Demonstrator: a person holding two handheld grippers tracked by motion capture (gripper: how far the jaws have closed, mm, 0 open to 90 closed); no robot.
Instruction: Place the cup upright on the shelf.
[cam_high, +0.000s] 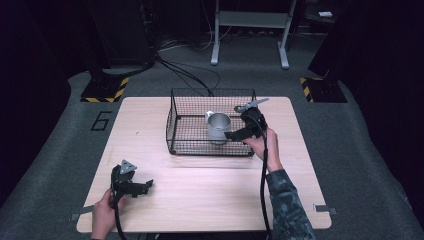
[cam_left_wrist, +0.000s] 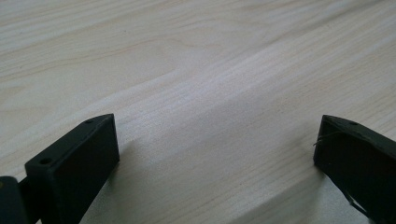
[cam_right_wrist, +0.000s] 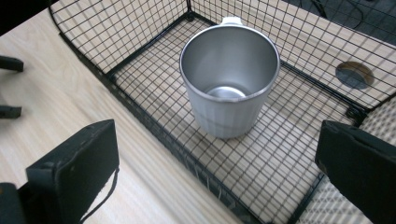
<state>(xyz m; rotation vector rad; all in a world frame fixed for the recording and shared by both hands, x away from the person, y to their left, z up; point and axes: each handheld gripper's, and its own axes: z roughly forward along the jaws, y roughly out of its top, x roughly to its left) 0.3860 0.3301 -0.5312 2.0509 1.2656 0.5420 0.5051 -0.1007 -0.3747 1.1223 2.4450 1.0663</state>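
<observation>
Steel, dull and silvery, the cup (cam_high: 218, 127) stands upright inside the black wire basket (cam_high: 176, 125) near the far middle of the pale wooden table (cam_high: 200, 190) in the high view. Its long axis runs straight up, its open mouth faces the ceiling, and its handle points toward the far side of the table. The right gripper (cam_high: 231, 135) hangs at the basket's right end just beside the cup, held in 1 hand (cam_high: 262, 145). The left gripper (cam_high: 148, 185) sits low over the near left corner of the table, well apart from the basket.

From the left gripper view, the 2 black jaws stand wide apart with bare wood grain (cam_left_wrist: 201, 93) between them.

From the right gripper view, the 2 jaws are spread wide on either side of the basket's near wall (cam_right_wrist: 154, 126), gripping nothing. The cup (cam_right_wrist: 229, 84) stands beyond them on the mesh floor, mouth up and empty, its small handle on the far side of the rim.
</observation>
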